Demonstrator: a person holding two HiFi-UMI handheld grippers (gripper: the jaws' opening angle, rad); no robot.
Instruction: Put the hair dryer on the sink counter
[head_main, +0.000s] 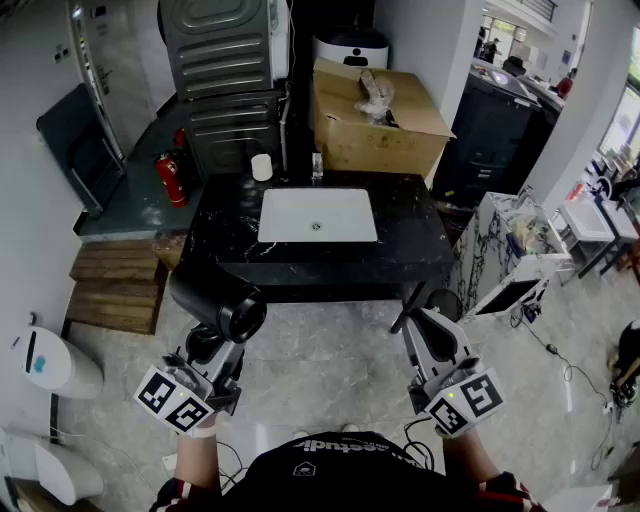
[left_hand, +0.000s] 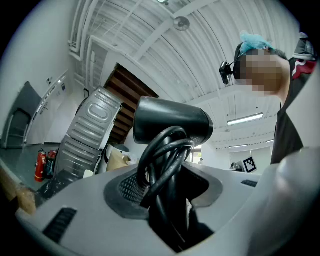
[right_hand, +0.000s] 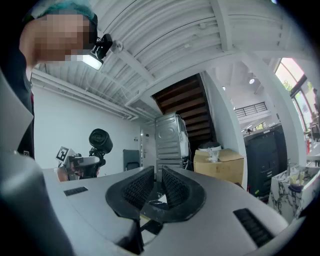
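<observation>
Hair dryer (head_main: 225, 308) gripped by its handle in left tool (head_main: 205, 348) | right tool (head_main: 420, 318) narrow, empty | both held forward

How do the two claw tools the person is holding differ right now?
The left gripper grips a black hair dryer, jaws wide around its cord-wrapped handle. The right gripper is empty, jaws nearly together. Both hang short of the sink counter.
</observation>
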